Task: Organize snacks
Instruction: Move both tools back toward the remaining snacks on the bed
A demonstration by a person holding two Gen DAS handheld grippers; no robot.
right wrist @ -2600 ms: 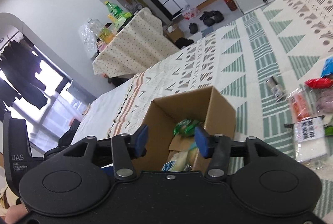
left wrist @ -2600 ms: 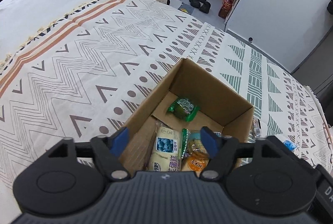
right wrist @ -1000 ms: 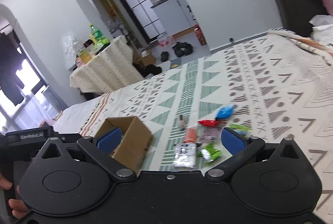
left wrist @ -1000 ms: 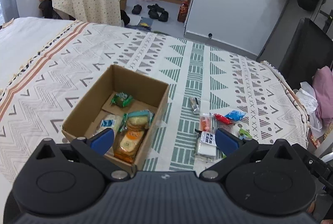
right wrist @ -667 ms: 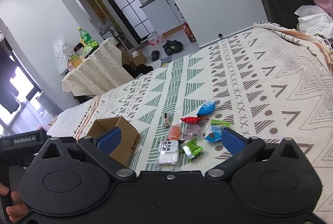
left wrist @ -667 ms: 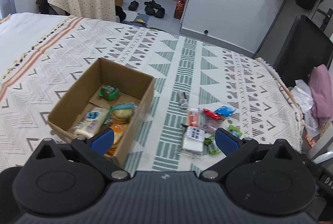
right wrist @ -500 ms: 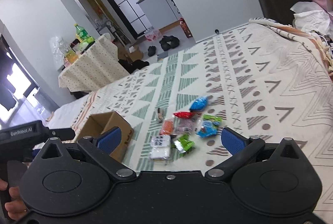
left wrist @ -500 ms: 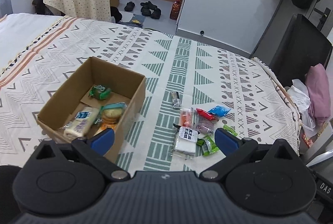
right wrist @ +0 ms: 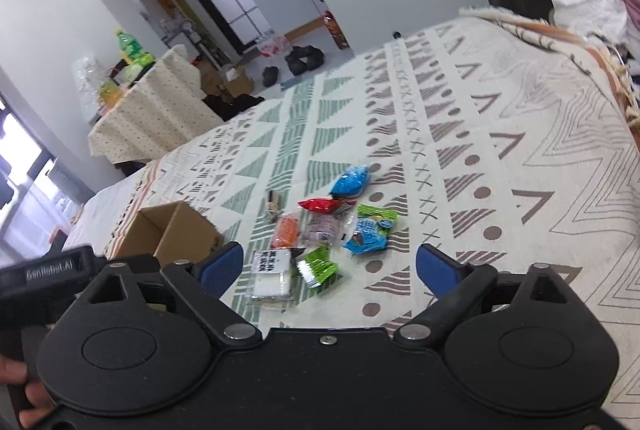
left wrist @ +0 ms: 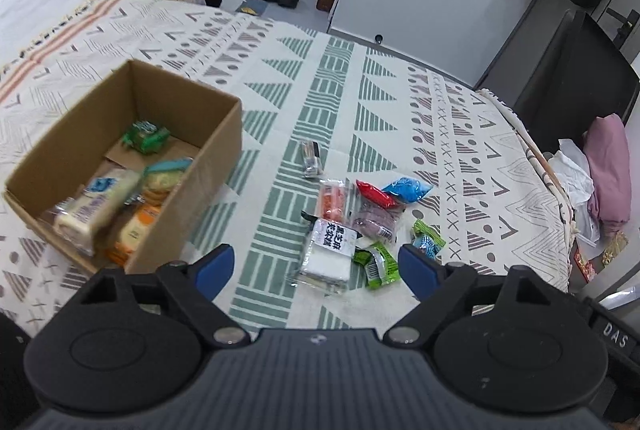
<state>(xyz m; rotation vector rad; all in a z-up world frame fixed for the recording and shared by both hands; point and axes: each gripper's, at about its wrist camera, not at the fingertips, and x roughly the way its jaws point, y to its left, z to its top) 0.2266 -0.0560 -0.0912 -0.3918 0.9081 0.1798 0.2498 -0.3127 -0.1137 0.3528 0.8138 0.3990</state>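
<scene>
Reach step, box part-filled. I saw L gripper and R gripper fingers closing, nothing between. Next: pick white pkt from bed.

The left gripper points steeply down, its blue-padded jaws spread wide and closing with nothing gripped between them. The right gripper tilts down less sharply, jaws likewise wide, closing and empty. Fingers of the person's hand show at the right wrist view's lower left edge.
</scene>
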